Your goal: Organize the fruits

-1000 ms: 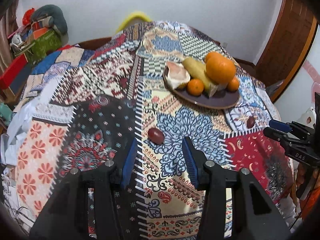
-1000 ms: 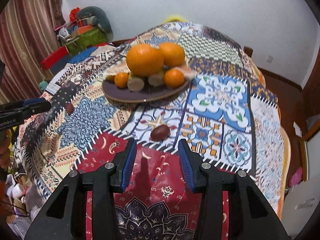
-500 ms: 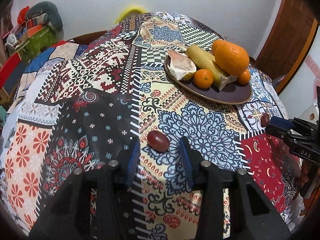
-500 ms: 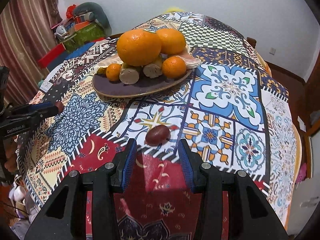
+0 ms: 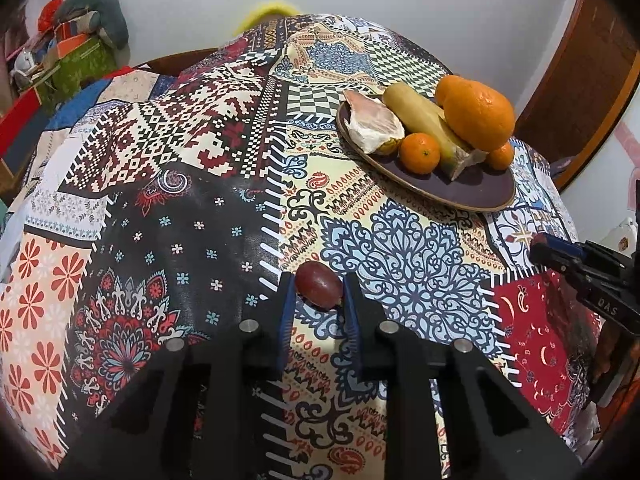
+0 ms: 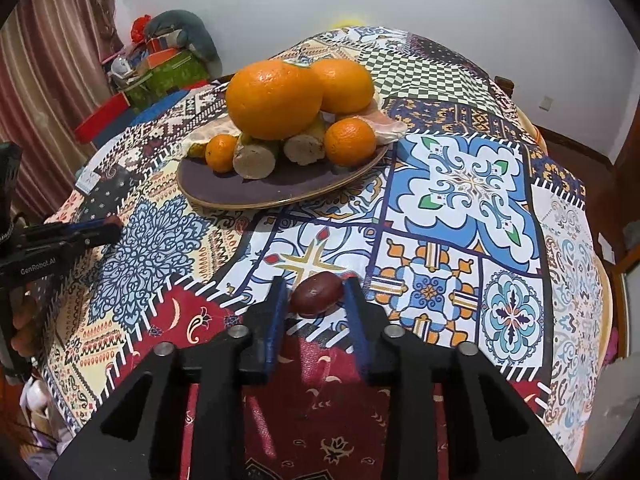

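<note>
Both your jaws closed in since a second ago: left hand-held gripper [image 5: 316,300] now pinches a dark red fruit [image 5: 319,290], right hand-held gripper [image 6: 316,300] pinches another [image 6: 317,294], both on the table [image 6: 472,184]. Probably ready to carry to the plate [image 6: 224,190].

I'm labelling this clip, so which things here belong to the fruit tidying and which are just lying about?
Job:
- left claw, shut on a dark red fruit
- right claw, shut on another dark red fruit
- plate with oranges

Lying about:
- boxes beyond the table
- curtain
</note>
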Demonstrator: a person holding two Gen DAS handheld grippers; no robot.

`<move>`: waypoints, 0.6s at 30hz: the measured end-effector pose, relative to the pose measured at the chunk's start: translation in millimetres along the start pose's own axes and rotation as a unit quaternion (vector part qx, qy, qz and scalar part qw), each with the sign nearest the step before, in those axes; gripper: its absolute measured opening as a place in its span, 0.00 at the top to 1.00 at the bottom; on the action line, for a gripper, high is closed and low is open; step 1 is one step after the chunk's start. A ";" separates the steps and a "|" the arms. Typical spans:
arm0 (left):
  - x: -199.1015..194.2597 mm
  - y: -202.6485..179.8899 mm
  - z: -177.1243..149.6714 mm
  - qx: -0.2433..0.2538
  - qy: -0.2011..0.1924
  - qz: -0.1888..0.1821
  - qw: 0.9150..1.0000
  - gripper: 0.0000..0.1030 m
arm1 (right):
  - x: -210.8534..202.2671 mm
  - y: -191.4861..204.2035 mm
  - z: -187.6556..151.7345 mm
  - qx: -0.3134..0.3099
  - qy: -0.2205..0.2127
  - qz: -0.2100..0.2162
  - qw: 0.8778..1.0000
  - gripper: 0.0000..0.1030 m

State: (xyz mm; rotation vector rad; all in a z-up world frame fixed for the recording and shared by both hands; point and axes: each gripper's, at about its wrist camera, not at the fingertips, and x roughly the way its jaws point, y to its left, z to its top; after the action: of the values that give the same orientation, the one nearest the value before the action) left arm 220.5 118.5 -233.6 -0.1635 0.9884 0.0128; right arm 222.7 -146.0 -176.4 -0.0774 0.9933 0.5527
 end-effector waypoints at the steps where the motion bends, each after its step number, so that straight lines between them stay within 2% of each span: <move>1: -0.4 -0.7 0.0 0.003 0.000 0.001 1.000 0.78 | 0.0 -0.7 0.1 0.000 -0.001 0.000 1.000 0.77; 9: -13.3 -8.1 0.8 0.010 -0.008 0.002 1.000 0.78 | -10.3 4.4 2.7 -0.011 -0.014 -0.002 1.000 0.77; 14: -26.7 -22.7 8.5 0.030 -0.028 0.005 0.999 0.78 | -20.8 8.1 10.6 -0.014 -0.032 0.003 0.999 0.77; 18: -34.6 -33.8 18.2 0.040 -0.042 -0.006 0.998 0.78 | -30.0 11.6 19.6 -0.019 -0.051 0.005 0.999 0.77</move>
State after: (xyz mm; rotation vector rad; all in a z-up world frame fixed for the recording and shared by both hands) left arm 219.4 89.9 -190.6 -0.0954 0.9032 -0.0300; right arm 219.7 -142.1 -139.1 -0.0783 0.8852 0.5785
